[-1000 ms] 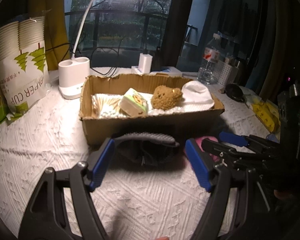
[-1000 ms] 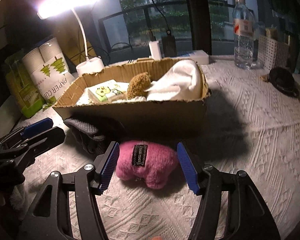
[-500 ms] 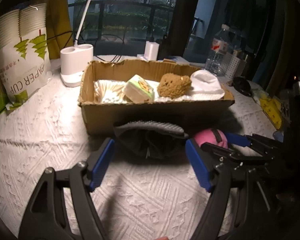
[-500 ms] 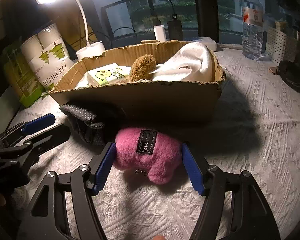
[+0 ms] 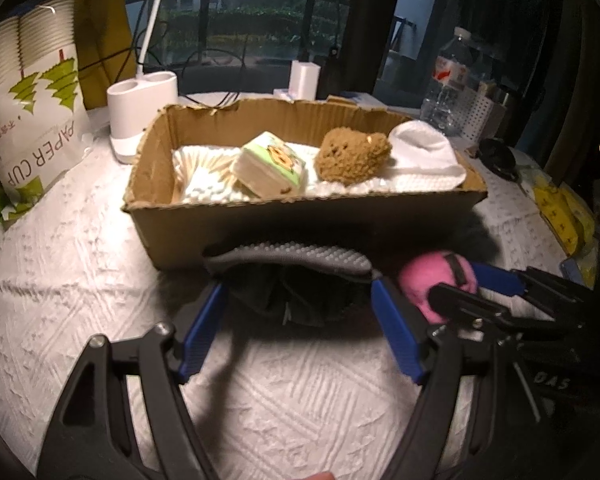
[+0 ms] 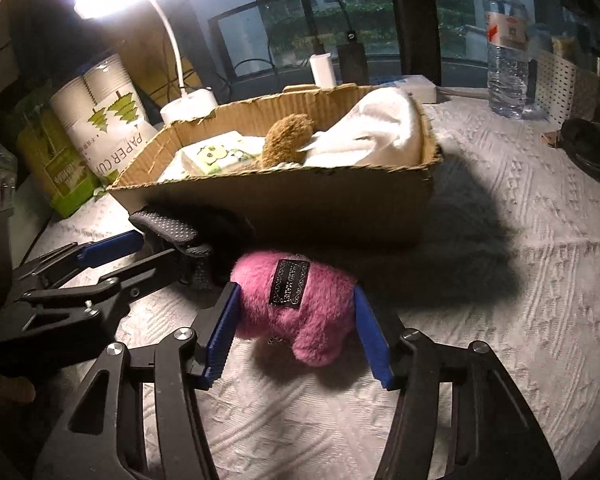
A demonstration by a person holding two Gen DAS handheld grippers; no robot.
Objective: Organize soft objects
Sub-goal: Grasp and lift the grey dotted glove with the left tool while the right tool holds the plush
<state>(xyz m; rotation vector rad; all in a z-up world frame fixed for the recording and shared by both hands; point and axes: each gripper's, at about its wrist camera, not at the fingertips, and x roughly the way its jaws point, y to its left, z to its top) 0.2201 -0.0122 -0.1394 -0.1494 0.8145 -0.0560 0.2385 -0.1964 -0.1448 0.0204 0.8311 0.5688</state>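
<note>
In the left wrist view, the left gripper hangs low over the white-clothed desk, its jaws spread wide on either side of a dark glove with a dotted grey palm. Neither blue pad touches the glove, which lies against the front wall of the cardboard box. Inside the box sit a green tissue pack, a brown plush and a white cloth. A paper cup bag stands to the left.

In the right wrist view, the right gripper has its jaws closed in on a pink plush, both blue pads touching its fur as it rests on the desk just before the box. The glove lies just left of it. A water bottle stands far right.
</note>
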